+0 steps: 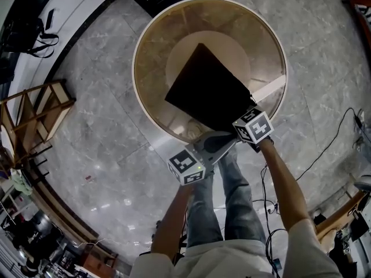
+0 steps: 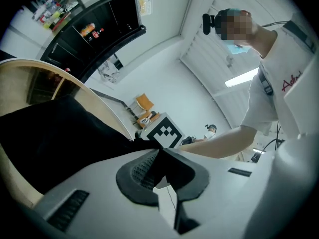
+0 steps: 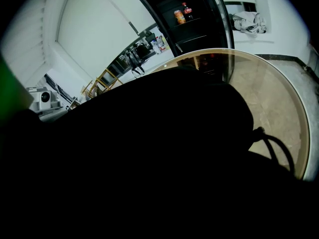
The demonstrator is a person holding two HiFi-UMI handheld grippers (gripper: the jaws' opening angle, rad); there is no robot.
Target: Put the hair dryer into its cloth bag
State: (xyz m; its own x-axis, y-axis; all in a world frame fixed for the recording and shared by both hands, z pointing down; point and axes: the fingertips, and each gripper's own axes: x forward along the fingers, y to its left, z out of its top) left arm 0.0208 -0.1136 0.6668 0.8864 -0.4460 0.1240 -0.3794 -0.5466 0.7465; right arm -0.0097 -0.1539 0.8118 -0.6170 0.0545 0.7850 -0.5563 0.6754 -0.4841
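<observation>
In the left gripper view, the left gripper [image 2: 160, 158] has its jaws closed on a fold of the black cloth bag [image 2: 60, 138], the fabric running in from the left of the frame and pinched between the dark pads. The right gripper [image 1: 250, 123] we cannot read: its own view is almost wholly filled with black cloth, so the jaws are buried and may be open or shut.

The hair dryer shows in no view. We judge it may already sit inside the bag (the cloth bulges in a rounded hump in the right gripper view), which would put it just ahead of the right jaws and off to the left of the left ones. A thin black loop [image 3: 271, 146] trails from the bag at the right of that frame; drawstring or power cord, we cannot tell.

In the head view the bag lies at the centre of the round glass counter [image 1: 152, 48], reaching its lower-right rim, where both grippers meet.

The risks as we see them: the left pinch holds only a thin fold and could slip, and the smooth glass could let the bag slide off the near rim. The loose loop could snag.
</observation>
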